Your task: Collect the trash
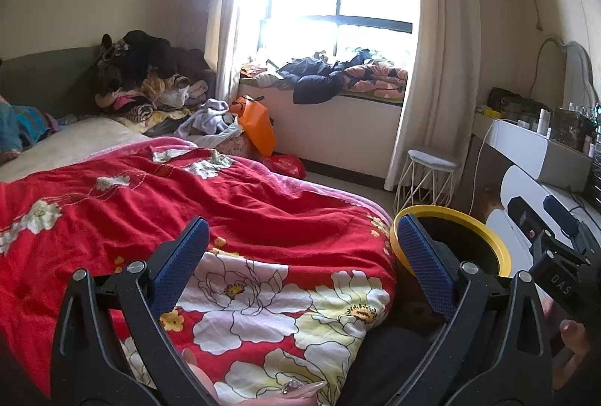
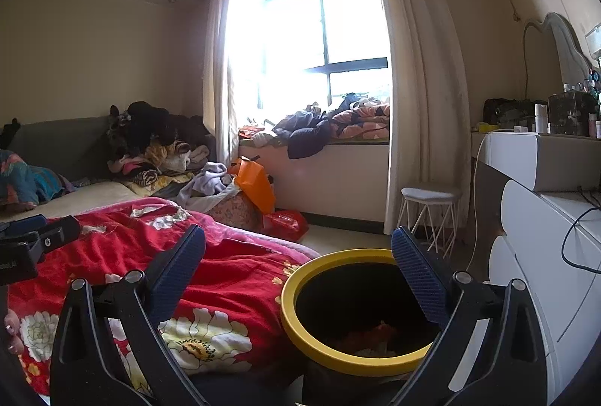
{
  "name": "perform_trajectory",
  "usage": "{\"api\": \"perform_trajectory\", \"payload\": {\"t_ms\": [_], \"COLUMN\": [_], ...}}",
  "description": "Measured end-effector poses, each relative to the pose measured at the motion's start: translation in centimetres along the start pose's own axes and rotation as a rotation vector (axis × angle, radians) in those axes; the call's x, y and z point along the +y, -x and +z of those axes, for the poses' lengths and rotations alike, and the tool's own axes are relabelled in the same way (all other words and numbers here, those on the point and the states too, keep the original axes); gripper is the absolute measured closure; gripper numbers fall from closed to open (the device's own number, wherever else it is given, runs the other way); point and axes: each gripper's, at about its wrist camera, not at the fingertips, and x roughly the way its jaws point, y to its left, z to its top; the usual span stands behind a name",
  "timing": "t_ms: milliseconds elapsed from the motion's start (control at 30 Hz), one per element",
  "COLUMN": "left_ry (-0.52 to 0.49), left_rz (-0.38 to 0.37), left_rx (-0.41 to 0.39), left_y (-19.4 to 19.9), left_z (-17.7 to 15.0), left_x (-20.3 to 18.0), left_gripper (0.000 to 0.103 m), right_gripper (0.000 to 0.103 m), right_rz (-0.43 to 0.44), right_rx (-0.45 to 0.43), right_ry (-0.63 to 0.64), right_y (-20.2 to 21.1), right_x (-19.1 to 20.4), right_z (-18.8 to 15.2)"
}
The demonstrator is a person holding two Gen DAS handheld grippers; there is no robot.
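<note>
Right wrist: right gripper jaws wide apart, empty, above bin.

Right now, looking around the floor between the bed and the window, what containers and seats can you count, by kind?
Yellow-rimmed trash bin: 1
Orange bag: 1
Red bag: 1
White stool: 1
Total: 4
</note>
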Motion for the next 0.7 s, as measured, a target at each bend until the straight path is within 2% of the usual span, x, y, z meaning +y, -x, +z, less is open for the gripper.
{"api": "perform_trajectory", "payload": {"t_ms": [700], "left_ry": [0.008], "left_rz": [0.005], "left_rx": [0.005], "left_y": [-0.05], "left_z": [0.05], "left_x": [0.24], "left_gripper": [0.011], "right_gripper": [0.006], "right_rz": [-0.009], "right_rx": [-0.012], "right_ry": [-0.006], "right_y": [0.02], "right_x": [0.04], "right_z": [-0.12]}}
